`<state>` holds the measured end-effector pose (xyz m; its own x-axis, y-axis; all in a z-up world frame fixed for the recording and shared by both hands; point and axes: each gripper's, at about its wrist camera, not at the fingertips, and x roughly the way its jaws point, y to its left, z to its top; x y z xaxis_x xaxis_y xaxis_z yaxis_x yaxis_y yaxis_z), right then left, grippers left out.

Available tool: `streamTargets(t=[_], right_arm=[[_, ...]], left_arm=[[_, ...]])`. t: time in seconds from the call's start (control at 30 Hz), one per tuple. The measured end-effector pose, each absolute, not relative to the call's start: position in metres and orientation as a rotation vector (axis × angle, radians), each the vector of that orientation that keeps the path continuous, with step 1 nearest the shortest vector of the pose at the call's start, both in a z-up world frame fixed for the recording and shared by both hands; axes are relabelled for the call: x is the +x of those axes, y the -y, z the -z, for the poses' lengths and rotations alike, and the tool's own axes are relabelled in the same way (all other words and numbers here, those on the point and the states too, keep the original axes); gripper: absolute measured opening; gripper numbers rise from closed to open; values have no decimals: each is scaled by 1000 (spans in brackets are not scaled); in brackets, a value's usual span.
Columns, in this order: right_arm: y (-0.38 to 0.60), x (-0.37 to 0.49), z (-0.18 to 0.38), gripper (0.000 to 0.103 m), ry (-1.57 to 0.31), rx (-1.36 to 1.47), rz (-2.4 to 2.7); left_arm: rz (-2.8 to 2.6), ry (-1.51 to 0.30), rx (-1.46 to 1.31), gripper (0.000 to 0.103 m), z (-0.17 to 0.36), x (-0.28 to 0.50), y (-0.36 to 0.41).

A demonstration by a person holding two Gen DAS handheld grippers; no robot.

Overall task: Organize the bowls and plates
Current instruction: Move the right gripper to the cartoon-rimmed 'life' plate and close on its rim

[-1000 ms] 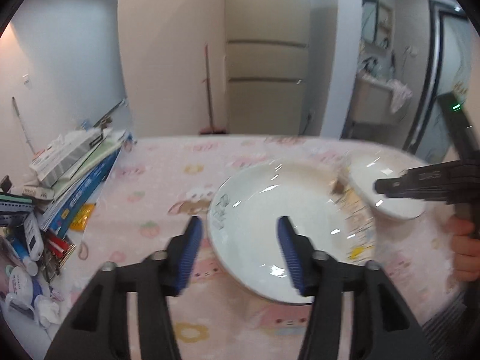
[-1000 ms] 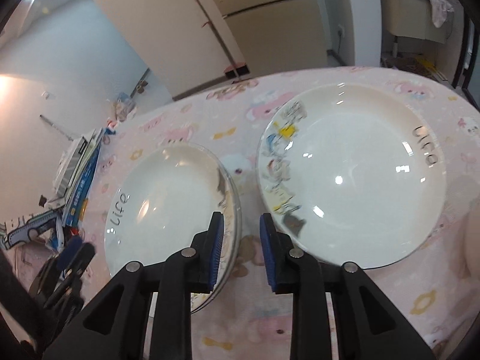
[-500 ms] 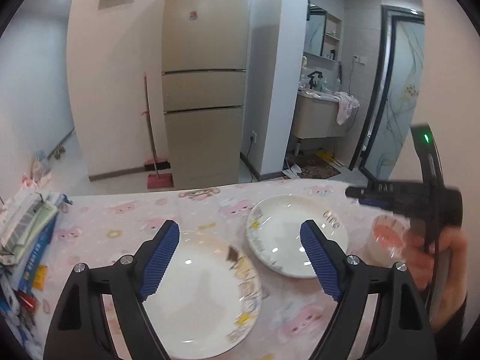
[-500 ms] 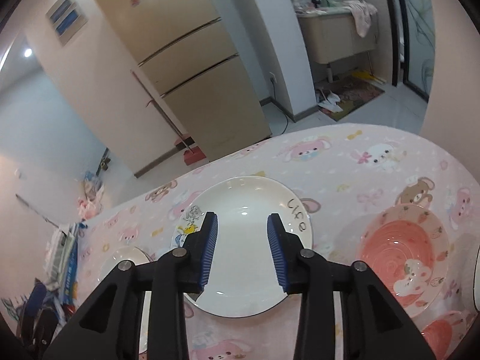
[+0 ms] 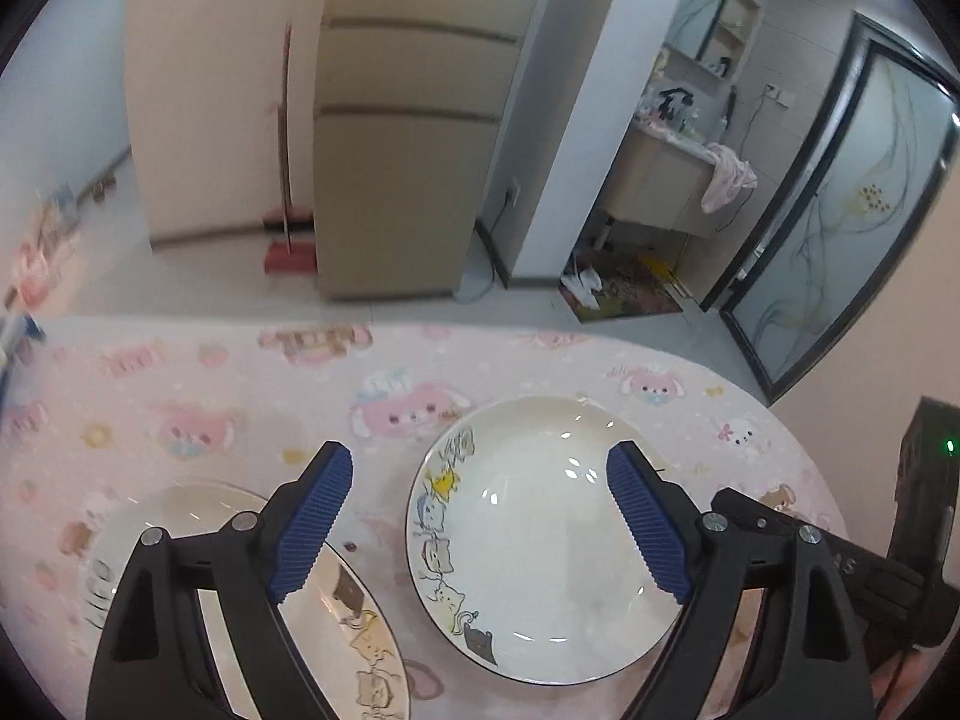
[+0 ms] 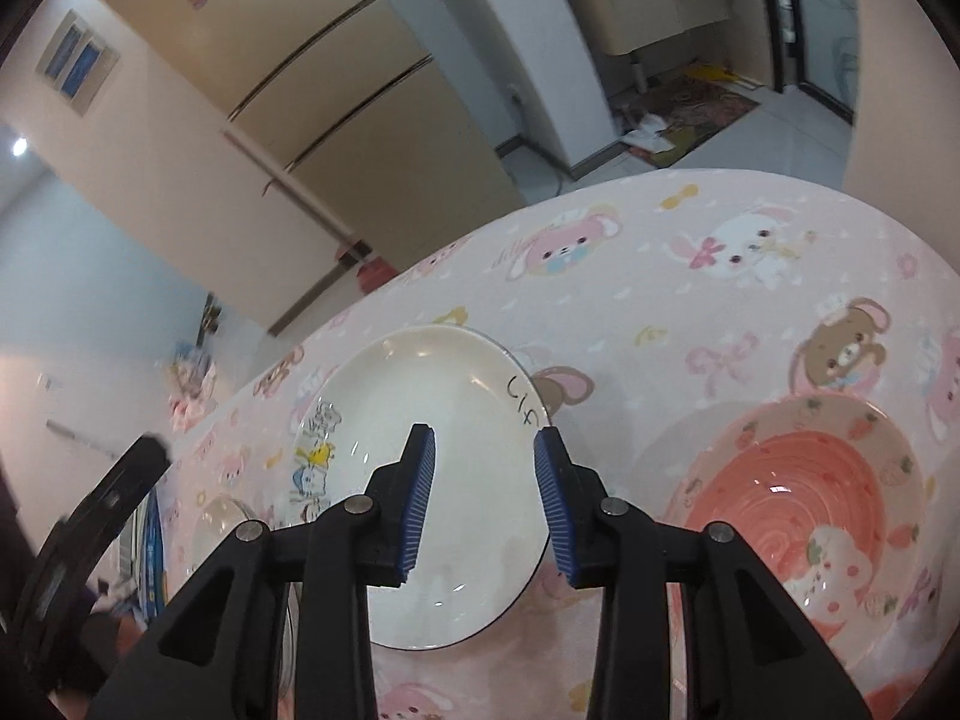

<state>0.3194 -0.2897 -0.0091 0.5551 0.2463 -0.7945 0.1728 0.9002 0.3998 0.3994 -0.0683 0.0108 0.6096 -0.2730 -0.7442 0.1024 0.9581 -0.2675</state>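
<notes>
**Both grippers drawn back from the plates, left jaws opening**

Compared with a second ago: no longer down at the rim of the left-hand white ceramic plate with cartoon cats along its edge (image 5: 336, 630), which now sits cut off at 7 o'clock in the left wrist view, partly under the left finger. In front instead, the second white cartoon-rimmed plate (image 5: 540, 546), flat on the pink cartoon-print tablecloth (image 5: 240, 396), framed between the blue ribbed pads (image 5: 309, 519). Left gripper (image 5: 480, 525) then narrower and straddling a plate's rim; now jaws wide and opening further, nothing between them, well above the cloth. Stack of books and boxes gone from that view; beige refrigerator (image 5: 396, 180) and red dustpan with broom (image 5: 288, 252) now at 12 and 11 o'clock.

Right wrist view: earlier nearly closed and low between the two plates; now right gripper (image 6: 483, 504) raised and pulled back, jaws a moderate gap apart and empty, pads clear of everything. Same second plate (image 6: 432, 450) seen through and behind the fingers. Pink ceramic bowl with strawberry and rabbit print (image 6: 810, 498), newly in view, at 4 o'clock, just beside that plate, upright on the cloth.

Pose: both grippers angled steeply downward toward the table. Right gripper's black body visible at 4 o'clock in the left view; left gripper's dark body at 8 o'clock in the right view.
</notes>
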Motion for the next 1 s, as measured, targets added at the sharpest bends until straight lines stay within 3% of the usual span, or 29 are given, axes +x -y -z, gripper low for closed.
streamTargets(t=[0.17, 0.33, 0.47, 0.67, 1.0], right_arm=[[298, 327, 27, 36, -1038, 481, -94], [294, 331, 34, 33, -1044, 406, -54], [284, 330, 33, 33, -1047, 338, -38], [269, 332, 35, 33, -1085, 250, 71], [260, 335, 41, 33, -1114, 220, 117]], left_arm=[[257, -924, -231, 88, 19, 408, 61], [310, -945, -222, 75, 37, 413, 62], [311, -964, -211, 73, 43, 417, 65], [311, -997, -201, 51, 56, 421, 70], [272, -1032, -200, 49, 74, 430, 63]])
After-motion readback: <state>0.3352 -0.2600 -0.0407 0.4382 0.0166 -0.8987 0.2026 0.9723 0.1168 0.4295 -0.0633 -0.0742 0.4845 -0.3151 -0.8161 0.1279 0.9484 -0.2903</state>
